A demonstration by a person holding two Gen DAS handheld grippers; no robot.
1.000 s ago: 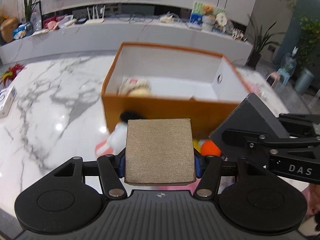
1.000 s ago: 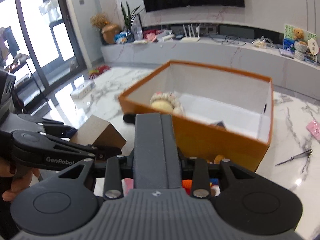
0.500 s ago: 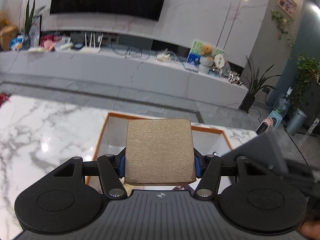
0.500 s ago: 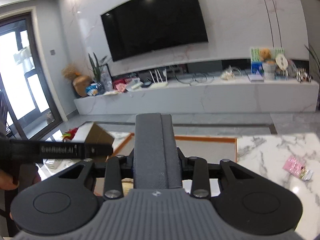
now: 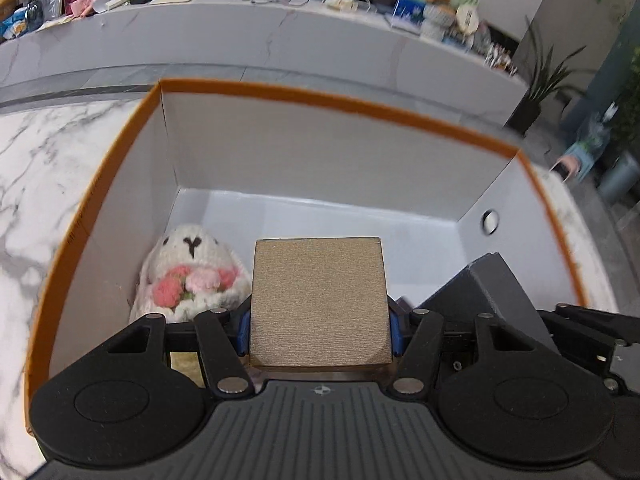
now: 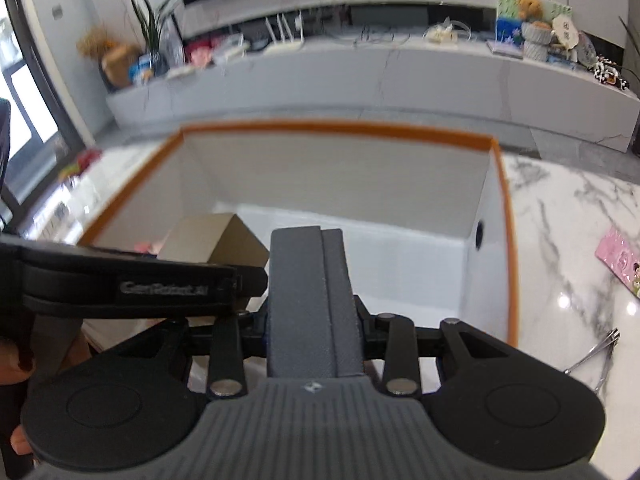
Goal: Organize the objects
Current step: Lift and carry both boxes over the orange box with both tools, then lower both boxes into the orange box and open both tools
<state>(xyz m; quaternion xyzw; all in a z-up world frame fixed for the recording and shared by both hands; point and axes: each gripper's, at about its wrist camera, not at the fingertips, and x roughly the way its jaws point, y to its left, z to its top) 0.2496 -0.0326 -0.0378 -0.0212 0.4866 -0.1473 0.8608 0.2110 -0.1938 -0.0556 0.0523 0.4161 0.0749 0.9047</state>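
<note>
The tan block [image 5: 318, 300] sits clamped between the left gripper [image 5: 319, 320]'s fingers, gripped by its two sides, jaws only part open because the block fills the gap, and it hangs above the inside of the orange box [image 5: 120, 136], over the near part of the white floor. Just left of the block, down in the box's near-left corner, lies a knitted white bunny [image 5: 192, 272] hugging pink flowers, so the block looks aimed at the bare floor beside it rather than on top of it. To the block's right, the right gripper [image 6: 306, 280] pokes in over the box's near wall, and it has a dark grey block [image 6: 308, 300] squeezed tight, jaws as near closed as they go, the grey slab standing on edge between them. Both tools tilt downward into the box, which makes sense: each load is held from above so it can be lowered past the tall walls. Out on the marble table [image 6: 560, 320] right of the box wait nail clippers [image 6: 596, 350] and a pink packet [image 6: 620, 258], my guess being they go in later. Nothing is released yet; both blocks are clear of the floor.
</note>
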